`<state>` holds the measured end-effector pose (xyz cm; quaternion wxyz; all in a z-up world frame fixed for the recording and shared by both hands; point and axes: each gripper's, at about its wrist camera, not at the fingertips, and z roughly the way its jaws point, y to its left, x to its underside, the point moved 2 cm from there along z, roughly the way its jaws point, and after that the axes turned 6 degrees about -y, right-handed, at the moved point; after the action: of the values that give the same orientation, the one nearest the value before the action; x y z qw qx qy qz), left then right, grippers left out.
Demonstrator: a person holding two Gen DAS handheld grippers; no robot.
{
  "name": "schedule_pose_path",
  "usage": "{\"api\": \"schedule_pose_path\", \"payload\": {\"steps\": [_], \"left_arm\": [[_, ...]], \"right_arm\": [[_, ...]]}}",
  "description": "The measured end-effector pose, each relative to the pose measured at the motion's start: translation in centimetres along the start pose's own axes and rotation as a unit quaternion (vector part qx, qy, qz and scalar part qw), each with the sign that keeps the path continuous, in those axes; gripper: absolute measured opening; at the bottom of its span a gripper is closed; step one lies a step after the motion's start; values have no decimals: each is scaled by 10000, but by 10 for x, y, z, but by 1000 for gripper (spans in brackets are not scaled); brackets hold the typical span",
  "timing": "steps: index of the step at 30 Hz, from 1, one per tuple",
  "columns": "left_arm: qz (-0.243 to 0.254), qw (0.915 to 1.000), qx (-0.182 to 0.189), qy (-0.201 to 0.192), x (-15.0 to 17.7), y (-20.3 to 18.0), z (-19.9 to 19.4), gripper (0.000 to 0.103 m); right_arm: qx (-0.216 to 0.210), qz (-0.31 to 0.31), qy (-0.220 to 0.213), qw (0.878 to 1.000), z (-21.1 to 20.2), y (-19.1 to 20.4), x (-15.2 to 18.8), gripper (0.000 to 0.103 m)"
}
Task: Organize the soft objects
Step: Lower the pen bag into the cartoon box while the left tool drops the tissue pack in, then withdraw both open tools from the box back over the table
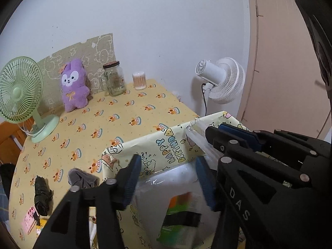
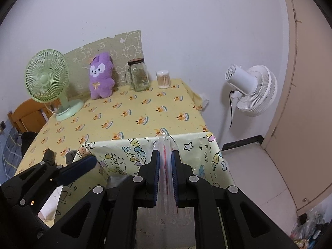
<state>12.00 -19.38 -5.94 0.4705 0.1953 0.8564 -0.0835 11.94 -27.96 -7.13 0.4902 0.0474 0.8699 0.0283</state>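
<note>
Left wrist view: left fingers (image 1: 168, 179) stand apart, blue pads (image 1: 132, 178) on either side of a clear plastic bag (image 1: 184, 188) without pressing it; bag sits between them, inside a yellow cartoon-print box (image 1: 166, 147). Something orange and green shows through the plastic, contents blurred. The right fingers (image 1: 204, 133) enter from the right edge, pinched on a twisted strip of the same plastic at the box's far rim. Box stands on the bench (image 1: 124, 112), which is covered in yellow cloth with a cake print. On the bench's far side: green desk fan (image 1: 18, 95), purple plush bunny (image 1: 73, 85) upright against a grey-green board (image 1: 99, 47), glass jar (image 1: 114, 78), tub of cotton swabs (image 1: 139, 80). Near left: grey cloth wad (image 1: 83, 179), black bundle (image 1: 42, 195), pink card (image 1: 29, 221). White standing fan (image 1: 222, 81) beside the bench by the white wall; beige door at right.

Right wrist view: right fingers (image 2: 165, 173) are closed tight on the bag's gathered top, a thin clear strip (image 2: 166, 166) with red marks. Strip runs lengthwise along the fingers, pointing away from the camera toward the box's far rim (image 2: 186, 143), and continues down below the pads. Left fingers (image 2: 83, 167) show at lower left, one blue pad visible over the box's left side. Same bench (image 2: 124, 112), green fan (image 2: 47, 76), bunny (image 2: 101, 76), jar (image 2: 140, 75), swabs (image 2: 164, 79), white fan (image 2: 251, 89). A wooden chair (image 2: 27, 116) stands at left, and pale floor tiles (image 2: 259, 176) at right.
</note>
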Motion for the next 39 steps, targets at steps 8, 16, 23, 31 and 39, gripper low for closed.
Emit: {"api": "schedule_pose_path", "payload": {"steps": [8, 16, 23, 31, 39], "left_arm": [[65, 10000, 53, -28, 3, -3, -6, 81], [35, 9999, 105, -104, 7, -3, -20, 87], [33, 9997, 42, -241, 8, 3, -38, 90], [-5, 9992, -6, -401, 11, 15, -61, 92], [-76, 9983, -124, -559, 14, 29, -83, 93]], "right_arm": [[-15, -38, 15, 10000, -5, -1, 1, 45], [102, -36, -215, 9997, -23, 0, 3, 79], [221, -12, -335, 9992, -42, 10, 4, 91], [388, -50, -559, 9977, -64, 27, 5, 99], [410, -120, -745, 9963, -82, 47, 3, 103]]}}
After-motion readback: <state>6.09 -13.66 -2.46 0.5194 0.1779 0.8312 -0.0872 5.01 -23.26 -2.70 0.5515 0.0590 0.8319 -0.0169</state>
